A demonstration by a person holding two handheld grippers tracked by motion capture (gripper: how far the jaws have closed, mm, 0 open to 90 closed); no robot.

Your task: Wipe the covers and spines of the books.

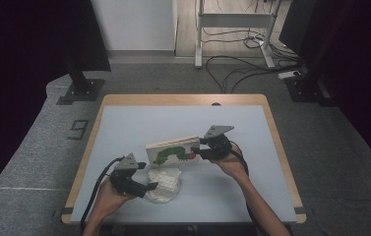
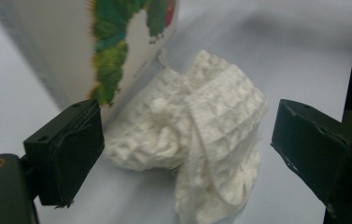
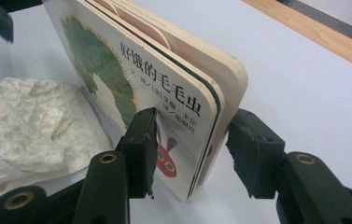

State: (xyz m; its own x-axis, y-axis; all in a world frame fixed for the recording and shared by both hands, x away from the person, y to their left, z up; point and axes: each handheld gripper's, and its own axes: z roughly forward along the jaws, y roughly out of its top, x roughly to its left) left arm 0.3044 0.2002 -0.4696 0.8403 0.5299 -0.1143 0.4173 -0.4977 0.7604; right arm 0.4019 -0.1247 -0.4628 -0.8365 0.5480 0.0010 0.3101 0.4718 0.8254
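Grey carpet and trailing cables surround the pale worktop (image 1: 139,123), which has a wooden rim. At the left of the high view, your left claw (image 1: 149,187) lies low over the near part of the worktop, jaws spread apart and holding nothing. In the left gripper view, a crumpled white cloth (image 2: 201,135) lies on the worktop between those open jaws, touching neither pad as far as can be seen. Just behind the cloth stands a picture book (image 1: 173,150), upright on its lower edge, its cover showing a green caterpillar; the cloth's far edge sits against the foot of the book. To the right, your right claw (image 1: 196,151) reaches the book's right end. In the right gripper view, one jaw presses the front cover and the other sits by the back cover; whether that one touches cannot be told.
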